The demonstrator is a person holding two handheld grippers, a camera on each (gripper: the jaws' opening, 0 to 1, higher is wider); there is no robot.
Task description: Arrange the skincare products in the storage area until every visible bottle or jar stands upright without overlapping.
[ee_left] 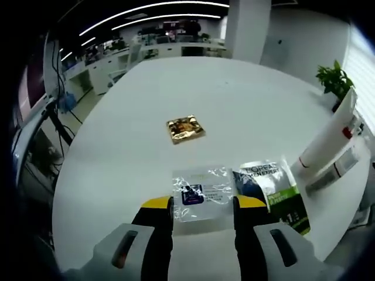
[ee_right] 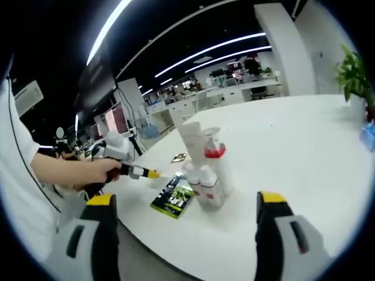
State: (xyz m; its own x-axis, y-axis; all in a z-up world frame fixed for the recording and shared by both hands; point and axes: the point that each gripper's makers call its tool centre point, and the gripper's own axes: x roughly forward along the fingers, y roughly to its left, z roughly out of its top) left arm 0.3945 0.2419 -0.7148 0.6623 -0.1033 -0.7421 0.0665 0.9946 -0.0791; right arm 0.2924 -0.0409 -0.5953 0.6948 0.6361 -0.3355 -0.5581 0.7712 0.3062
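Observation:
My left gripper (ee_left: 204, 204) is open just above the white table (ee_left: 234, 99), its yellow-tipped jaws on either side of a clear plastic sachet (ee_left: 202, 188) that lies flat. To the right of that lies a green sachet (ee_left: 276, 190), and a gold sachet (ee_left: 186, 129) rests farther out. White tubes (ee_left: 327, 139) stand at the right. In the right gripper view my right gripper (ee_right: 186, 199) is wide open and holds nothing; a cluster of upright white bottles (ee_right: 205, 175), one a pump bottle with a red collar (ee_right: 214, 153), stands between its jaws farther off. The green sachet (ee_right: 173, 199) lies beside them.
A hand holds the left gripper (ee_right: 151, 174) at the table's edge, left of the bottles. A potted plant (ee_left: 335, 81) stands at the far right of the table. Office desks and chairs (ee_left: 117, 64) lie beyond the table.

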